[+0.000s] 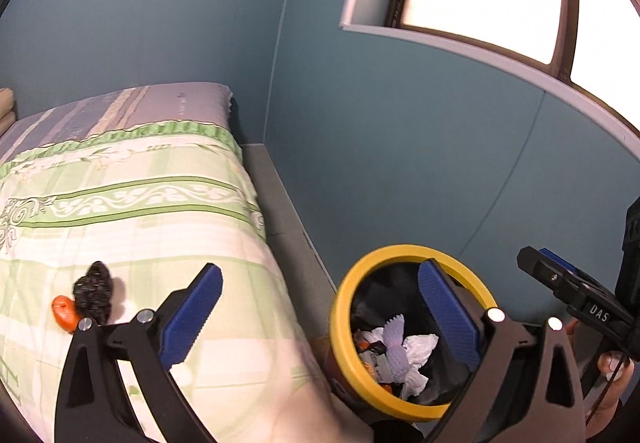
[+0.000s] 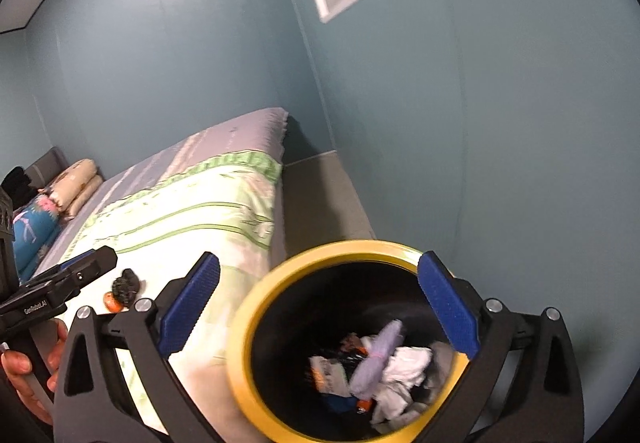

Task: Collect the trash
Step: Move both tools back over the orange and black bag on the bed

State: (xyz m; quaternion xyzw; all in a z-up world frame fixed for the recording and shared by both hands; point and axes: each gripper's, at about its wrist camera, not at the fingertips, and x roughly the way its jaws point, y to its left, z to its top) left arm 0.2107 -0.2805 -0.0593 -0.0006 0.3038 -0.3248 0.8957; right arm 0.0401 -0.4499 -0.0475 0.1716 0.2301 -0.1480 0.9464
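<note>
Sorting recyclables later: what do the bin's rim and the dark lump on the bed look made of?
Rim: probably hard plastic; smooth yellow ring with a faint sheen. Lump: likely a crumpled thin plastic bag; black, wrinkled, glinting, though it's too small to be sure.

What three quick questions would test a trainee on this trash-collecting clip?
1. True or false: the bin already holds crumpled paper.
2. Which two bits of trash remain on the bed?
3. Are the left gripper and right gripper holding anything?

Key
1. True.
2. A black crumpled wad and an orange scrap, touching each other.
3. No; both sets of jaws stand wide open and empty.
</note>
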